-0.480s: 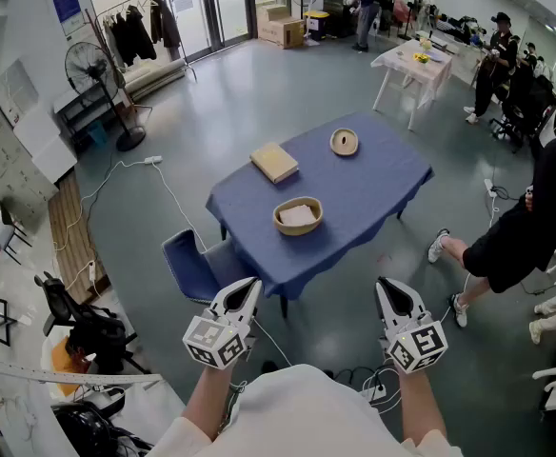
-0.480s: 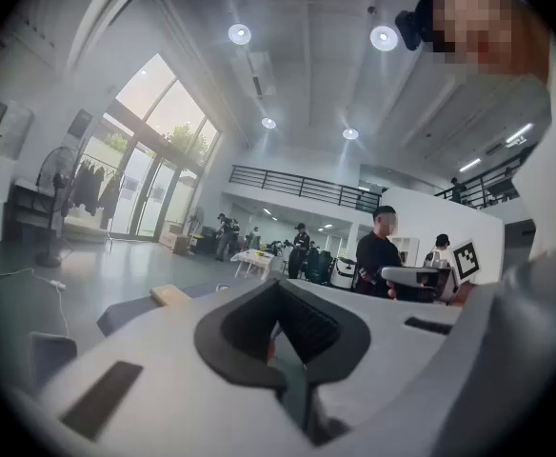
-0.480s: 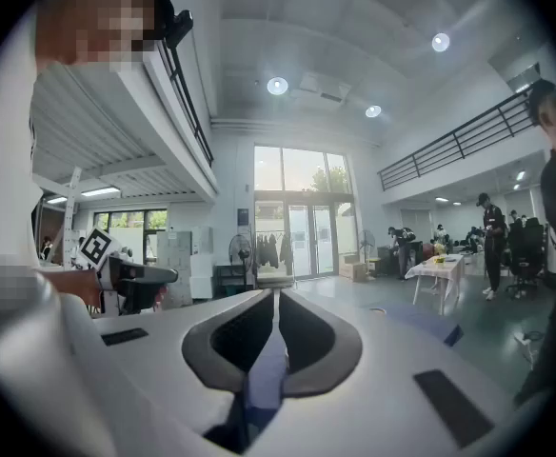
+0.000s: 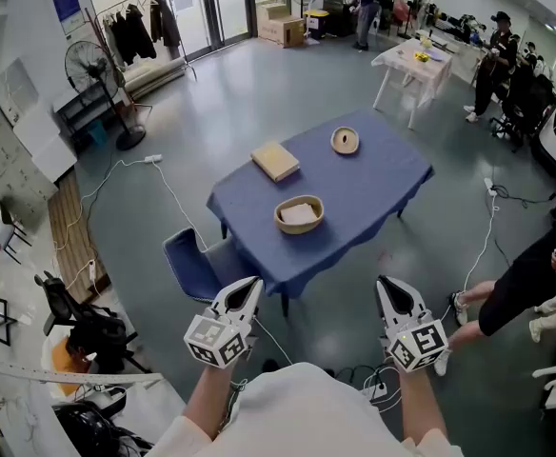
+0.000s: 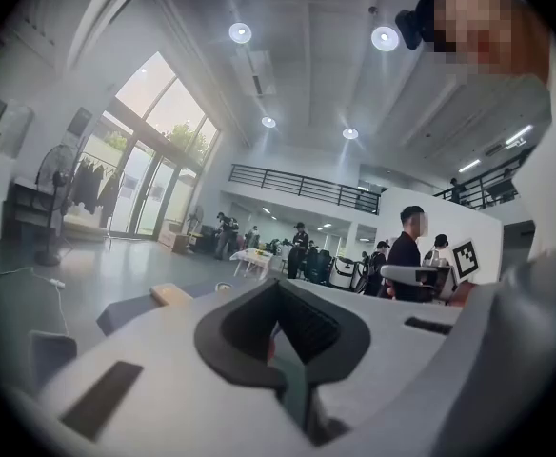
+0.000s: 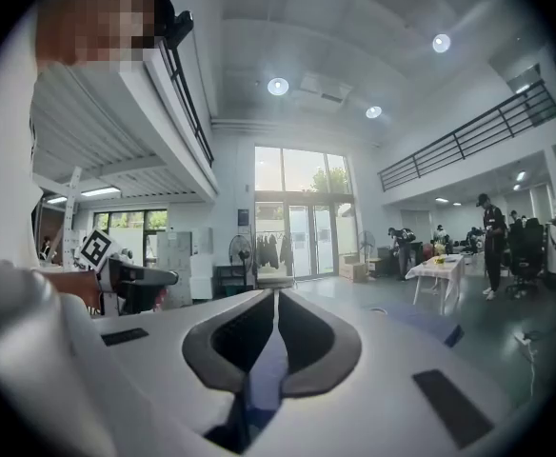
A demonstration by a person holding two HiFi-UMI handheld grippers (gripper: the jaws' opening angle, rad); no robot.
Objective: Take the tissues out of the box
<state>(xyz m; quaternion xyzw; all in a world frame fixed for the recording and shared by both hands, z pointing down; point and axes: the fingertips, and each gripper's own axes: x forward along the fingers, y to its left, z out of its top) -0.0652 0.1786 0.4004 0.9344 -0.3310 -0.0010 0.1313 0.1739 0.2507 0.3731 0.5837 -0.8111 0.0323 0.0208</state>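
Box (image 4: 275, 161) lies on the table's (image 4: 373, 184) far side, well ahead of both grippers, nearer the left gripper (image 4: 248, 286); it and the right gripper (image 4: 387, 285) are clamped together, holding nothing

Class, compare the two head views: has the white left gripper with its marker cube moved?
No. The white left gripper keeps the same spot below the blue-clothed table's near corner.

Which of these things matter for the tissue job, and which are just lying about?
For the job: tan box, maybe the round basket, left gripper, right gripper, both shut.
Lying about: small dish, blue chair, standing fan, coat rack.
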